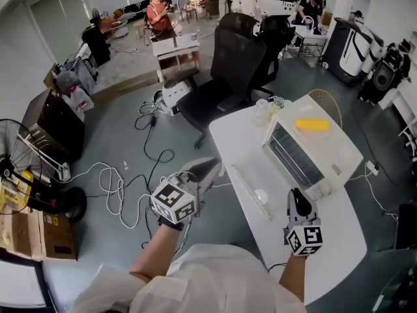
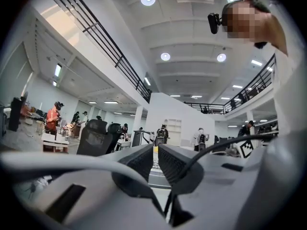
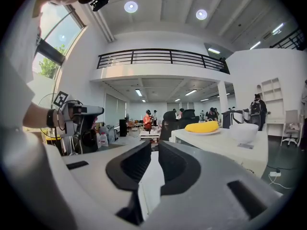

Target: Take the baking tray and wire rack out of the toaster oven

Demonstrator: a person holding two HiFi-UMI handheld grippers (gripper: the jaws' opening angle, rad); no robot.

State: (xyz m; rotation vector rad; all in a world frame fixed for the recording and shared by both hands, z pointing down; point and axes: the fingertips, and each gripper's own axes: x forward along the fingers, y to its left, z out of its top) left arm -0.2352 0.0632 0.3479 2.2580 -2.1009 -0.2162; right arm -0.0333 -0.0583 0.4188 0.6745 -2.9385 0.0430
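Observation:
The white toaster oven stands on the white table, with a yellow thing on its top. Its front faces me and shows a grid of bars; I cannot tell tray from rack. A glass panel lies flat before it, seemingly the lowered door. My right gripper hovers near the oven's front right corner, jaws a narrow gap apart, empty. My left gripper is over the floor left of the table, shut on nothing.
Black office chairs stand beyond the table, with glass cups at its far end. Cables trail on the floor at left, near a fan. A wicker chair is behind the oven. People work in the background.

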